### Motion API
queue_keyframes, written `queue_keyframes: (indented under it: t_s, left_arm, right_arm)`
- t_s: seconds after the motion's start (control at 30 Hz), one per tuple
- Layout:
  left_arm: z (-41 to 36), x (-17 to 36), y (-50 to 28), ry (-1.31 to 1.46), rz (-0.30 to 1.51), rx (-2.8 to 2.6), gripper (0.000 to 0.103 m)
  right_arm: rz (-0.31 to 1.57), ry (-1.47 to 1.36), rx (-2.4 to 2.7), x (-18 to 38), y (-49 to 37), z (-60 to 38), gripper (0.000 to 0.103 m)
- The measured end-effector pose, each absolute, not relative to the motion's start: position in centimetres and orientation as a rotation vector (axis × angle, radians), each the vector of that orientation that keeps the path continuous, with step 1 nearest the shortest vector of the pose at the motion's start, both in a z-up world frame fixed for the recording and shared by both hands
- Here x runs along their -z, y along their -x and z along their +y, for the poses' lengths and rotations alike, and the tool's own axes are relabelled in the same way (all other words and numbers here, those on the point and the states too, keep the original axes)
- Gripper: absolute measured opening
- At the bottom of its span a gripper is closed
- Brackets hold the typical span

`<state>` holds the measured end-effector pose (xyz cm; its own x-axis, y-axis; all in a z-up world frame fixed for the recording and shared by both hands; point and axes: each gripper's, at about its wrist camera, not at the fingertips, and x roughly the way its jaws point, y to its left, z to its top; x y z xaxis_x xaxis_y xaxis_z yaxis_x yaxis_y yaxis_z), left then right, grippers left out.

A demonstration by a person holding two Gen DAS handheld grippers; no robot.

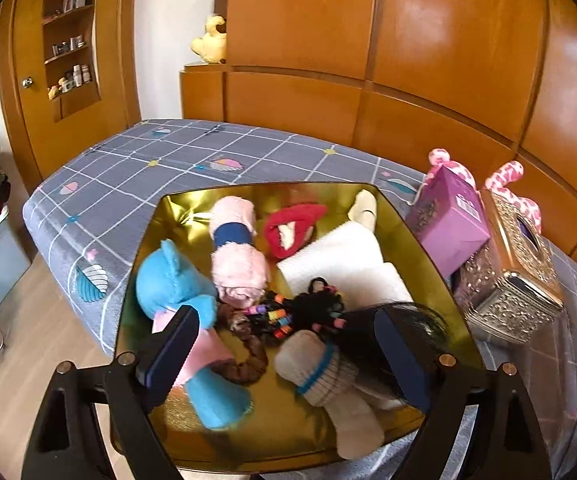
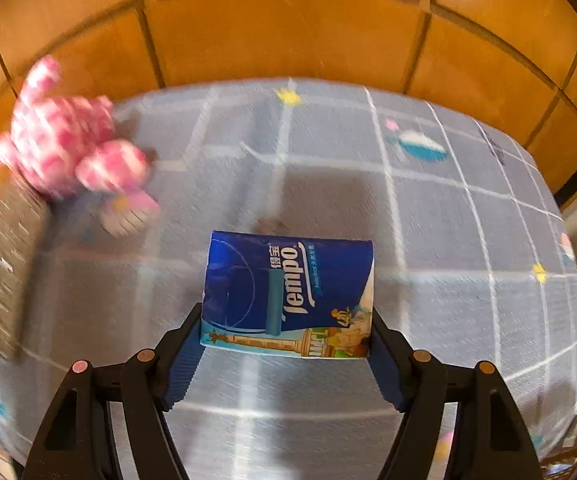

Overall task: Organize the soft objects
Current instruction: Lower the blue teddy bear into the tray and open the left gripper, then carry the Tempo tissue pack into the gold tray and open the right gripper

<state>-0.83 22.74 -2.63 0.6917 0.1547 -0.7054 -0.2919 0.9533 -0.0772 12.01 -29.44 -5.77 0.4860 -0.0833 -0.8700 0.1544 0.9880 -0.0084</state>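
A gold tray (image 1: 420,240) on the bed holds soft things: a blue plush (image 1: 176,284), a pink fluffy roll (image 1: 236,248), red plush lips (image 1: 292,228), a white folded towel (image 1: 340,260), hair ties (image 1: 288,312), a brown braid (image 1: 248,364), a rolled white sock (image 1: 316,364) and a black hairpiece (image 1: 368,332). My left gripper (image 1: 284,340) is open above the tray, empty. My right gripper (image 2: 286,332) is shut on a blue Tempo tissue pack (image 2: 288,292) above the bed.
The grey checked bedspread (image 2: 428,220) covers the bed. A purple box (image 1: 448,216), an ornate metal tissue box (image 1: 520,272) and a pink-white plush (image 2: 64,144) sit right of the tray. A wooden headboard wall (image 1: 408,80) stands behind. Floor and a bin lie to the left.
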Motion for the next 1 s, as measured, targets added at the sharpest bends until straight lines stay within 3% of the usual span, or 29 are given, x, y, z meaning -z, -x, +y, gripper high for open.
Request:
queue_keyframes:
  t_s: [0.5, 1.0]
  left_arm:
    - [22.0, 1.7, 1.2, 0.187, 0.750, -0.228, 0.091]
    - [22.3, 2.3, 1.1, 0.194, 0.767, -0.237, 0.092]
  right_arm:
    - [0.853, -0.086, -0.162, -2.4, -19.0, -13.2, 0.075]
    - [0.814, 0.024, -0.462, -2.5, -17.4, -1.4, 0.075]
